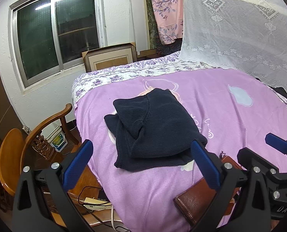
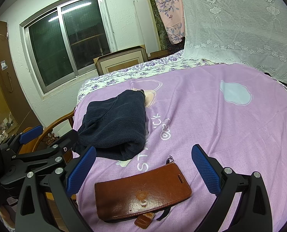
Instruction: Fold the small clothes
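The left wrist view looks over the folded dark navy garment, a knitted piece lying in a layered bundle on the purple blanket near the bed's left edge; here the left claw stands wide and empty, its blue pads spread to either side of the garment's near edge without touching it, and the right claw shows only partly at the lower right, one blue pad visible. The right wrist view gives what the first mostly hides: the whole brown leather case, lying flat on the blanket between the spread fingers of the right claw, also wide and holding nothing, with the garment further back and to the left, apart from the case. In that view the left claw enters from the left edge, only partly seen. The bed carries a floral sheet beyond the blanket, a white lace net hangs at the right, and a dark window sits in the white wall. A wooden chair and a white bucket stand beside the bed in the left wrist view. The print and lettering on the blanket are partly covered by the garment
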